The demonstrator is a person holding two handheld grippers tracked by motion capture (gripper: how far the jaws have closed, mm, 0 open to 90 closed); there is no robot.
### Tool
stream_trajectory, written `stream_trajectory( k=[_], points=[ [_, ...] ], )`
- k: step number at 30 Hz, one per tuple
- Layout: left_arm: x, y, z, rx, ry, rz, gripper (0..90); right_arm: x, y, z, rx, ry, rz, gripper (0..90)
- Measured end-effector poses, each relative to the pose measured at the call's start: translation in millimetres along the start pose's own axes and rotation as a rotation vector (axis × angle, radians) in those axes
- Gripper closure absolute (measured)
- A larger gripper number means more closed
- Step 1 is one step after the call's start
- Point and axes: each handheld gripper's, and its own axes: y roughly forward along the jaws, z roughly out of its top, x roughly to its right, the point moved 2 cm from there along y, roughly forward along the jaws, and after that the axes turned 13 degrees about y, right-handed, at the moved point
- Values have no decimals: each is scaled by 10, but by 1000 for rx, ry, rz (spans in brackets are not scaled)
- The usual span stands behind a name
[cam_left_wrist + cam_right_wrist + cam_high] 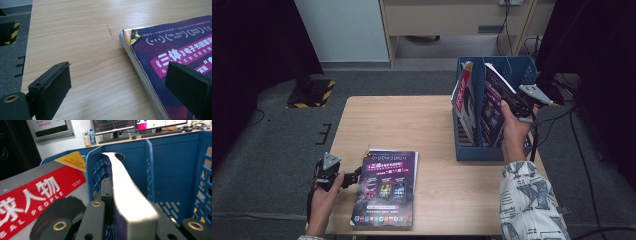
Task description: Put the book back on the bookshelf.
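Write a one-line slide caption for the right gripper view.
Right gripper lowers a magazine into the blue file box.

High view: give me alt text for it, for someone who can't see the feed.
The right gripper, shut on a purple magazine, holds it upright in a slot of the blue file rack at the table's far right. Another magazine, red-covered, stands in the neighbouring slot. Near left, the open left gripper rests beside a stack of purple magazines lying flat.

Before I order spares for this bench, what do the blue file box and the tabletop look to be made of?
The blue file box looks like moulded plastic with a matt finish: its walls show a cut-out lattice in the right gripper view. The tabletop looks like light wood or wood-look laminate, smooth with printed-looking grain; which one the pictures leave open.
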Motion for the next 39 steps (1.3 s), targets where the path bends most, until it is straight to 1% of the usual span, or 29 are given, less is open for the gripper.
stream_trajectory(
  k=[7,11,19,20,22,24,25,27,28,32,37,39],
  points=[
    [-2,-14,-1,0,-1,4,59,-51,-84,-83,-29,-23,10,816],
    [-3,-21,0,0,1,4,59,-64,-115,-83,-44,-39,16,805],
    [-5,-20,-2,0,-2,4,59,-123,-82,-84,-68,-55,34,762],
    [-7,-21,-2,-1,-1,4,59,-130,-69,-91,-74,-53,35,769],
    [-10,-23,-2,1,-2,4,59,-149,-53,-96,-73,-61,32,812],
    [-14,-22,-4,3,-4,4,59,-171,-40,-101,-72,-85,31,825],
    [-15,-22,-5,2,-4,5,59,-184,-36,-103,-72,-98,22,826],
    [-15,-21,-5,1,-5,4,59,-192,-27,-99,-67,-100,9,826],
    [-14,-21,-5,2,-5,4,59,-191,-22,-93,-61,-104,-6,826],
    [-17,-25,-3,6,-7,5,59,-173,-1,-70,-36,-96,-37,827],
    [-22,-24,-3,8,-11,3,59,-141,30,-17,-17,-87,-51,827],
    [-19,-20,-1,7,-8,1,59,-139,31,14,5,-83,-64,827]
  ],
)
